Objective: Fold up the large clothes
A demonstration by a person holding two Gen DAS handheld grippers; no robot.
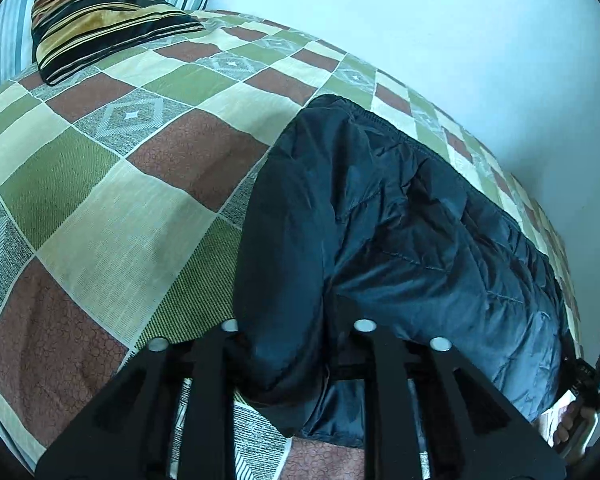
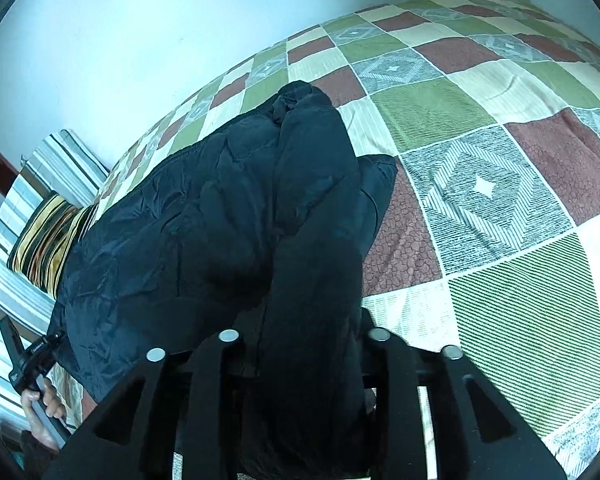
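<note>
A dark blue puffer jacket [image 1: 400, 220] lies folded lengthwise on the checked bedspread [image 1: 120, 180], close to the wall side of the bed. My left gripper [image 1: 296, 326] is at its near edge, and a thick fold of the jacket fills the gap between the fingers. In the right wrist view the same jacket [image 2: 204, 220] stretches away to the left. Its doubled-over end bulges up between the fingers of my right gripper [image 2: 304, 336]. Each view shows a hand [image 1: 572, 420] [image 2: 46, 400] on the other tool's handle, at the jacket's far end.
A cushion with black and gold stripes [image 1: 96, 12] [image 2: 48, 236] leans at the head of the bed on striped pillows [image 2: 68, 164]. A pale wall [image 1: 420, 20] runs along the bed's far side. Open bedspread [image 2: 500, 160] lies beside the jacket.
</note>
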